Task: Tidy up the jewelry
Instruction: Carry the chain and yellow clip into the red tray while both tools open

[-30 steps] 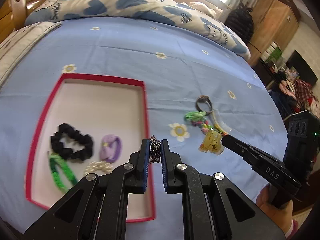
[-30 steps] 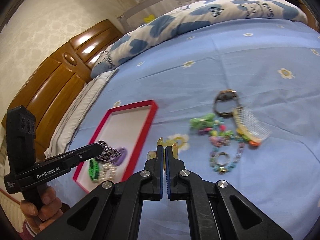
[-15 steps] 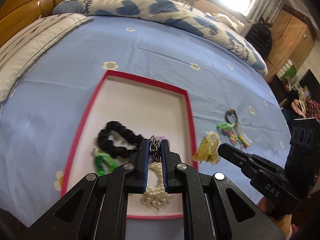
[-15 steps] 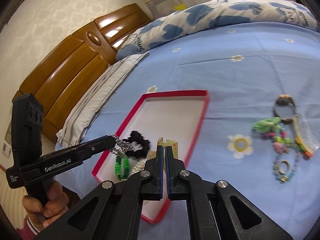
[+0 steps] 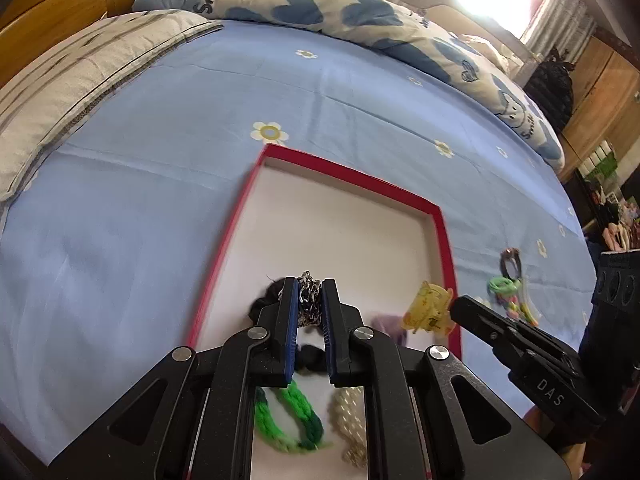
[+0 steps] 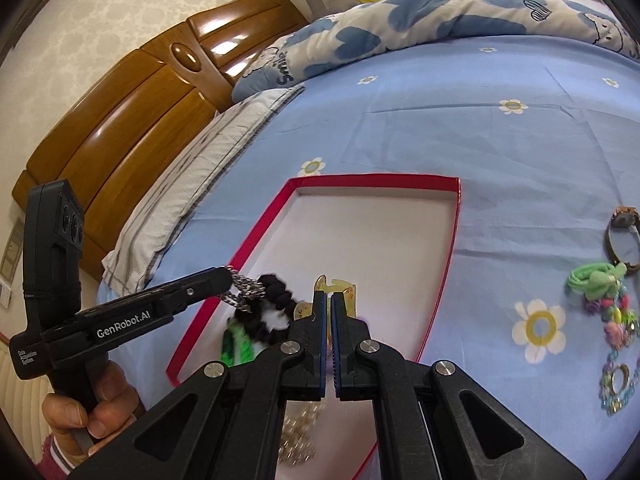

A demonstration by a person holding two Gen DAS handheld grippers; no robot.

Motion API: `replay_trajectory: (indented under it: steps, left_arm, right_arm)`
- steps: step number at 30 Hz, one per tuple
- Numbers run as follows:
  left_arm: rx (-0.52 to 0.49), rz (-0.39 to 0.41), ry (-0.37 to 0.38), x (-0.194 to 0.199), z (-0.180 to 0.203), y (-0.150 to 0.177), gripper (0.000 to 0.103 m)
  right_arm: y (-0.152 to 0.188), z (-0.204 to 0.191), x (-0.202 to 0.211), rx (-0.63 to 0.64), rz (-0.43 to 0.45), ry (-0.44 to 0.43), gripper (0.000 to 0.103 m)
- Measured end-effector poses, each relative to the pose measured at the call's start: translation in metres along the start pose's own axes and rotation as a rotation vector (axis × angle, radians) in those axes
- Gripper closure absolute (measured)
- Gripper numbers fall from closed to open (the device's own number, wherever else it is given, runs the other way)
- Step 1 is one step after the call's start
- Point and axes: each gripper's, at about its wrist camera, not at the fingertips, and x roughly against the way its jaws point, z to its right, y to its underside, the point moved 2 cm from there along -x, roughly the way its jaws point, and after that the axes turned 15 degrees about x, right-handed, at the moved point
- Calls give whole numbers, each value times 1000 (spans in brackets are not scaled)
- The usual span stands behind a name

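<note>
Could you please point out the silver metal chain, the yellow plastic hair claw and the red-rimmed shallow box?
silver metal chain [image 5: 308, 297], left wrist view, bunched links.
yellow plastic hair claw [image 5: 428, 306], left wrist view, its body.
red-rimmed shallow box [image 6: 376, 179], right wrist view, far rim.

Shallow white tray with a red rim [image 5: 438, 216] flat on the blue sheet, mid-frame. Inside, low in frame: black fabric scrunchie [image 6: 276, 300], green braided band [image 5: 288, 420], pearl bracelet [image 5: 352, 420]. Silver metal chain [image 5: 309, 300] and yellow plastic claw clip [image 5: 428, 312] both pinched above it.
</note>
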Motion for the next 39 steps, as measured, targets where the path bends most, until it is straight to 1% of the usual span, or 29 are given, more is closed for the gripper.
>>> replay_trajectory:
  steps: [5, 12, 20, 21, 22, 30, 31, 34, 36, 38, 39]
  left_arm:
    - [4, -23, -29, -16, -6, 1, 93]
    - [-25, -63, -58, -29, -9, 20, 93]
    - [-34, -79, -64, -31, -7, 23, 93]
    - [-35, -83, -66, -31, -6, 23, 93]
    - [-36, -84, -67, -30, -6, 23, 93]
    - [-46, -85, -72, -25, -4, 25, 92]
    - [-46, -84, -72, -24, -4, 25, 90]
    - [-44, -80, -70, -21, -4, 26, 80]
    - [-45, -73, -69, -18, -3, 26, 80]
    - [-43, -72, -66, -15, -3, 26, 79]
    - [-40, -72, -63, -14, -3, 27, 79]
  right_arm:
    - [1, 6, -13, 1, -21, 11, 102]
    - [15, 2, -20, 21, -54, 2, 102]
    - [18, 4, -19, 15, -78, -7, 100]
    - [18, 4, -20, 12, -80, -11, 96]
    - [19, 5, -20, 6, -83, -9, 95]
    - [22, 9, -20, -13, -95, -6, 95]
    - [21, 8, -20, -12, -95, -4, 95]
    - [21, 8, -20, -9, -98, 0, 94]
    - [21, 8, -19, -11, -99, 0, 94]
    - [21, 7, -18, -14, -97, 0, 89]
    - [21, 7, -17, -16, -94, -1, 85]
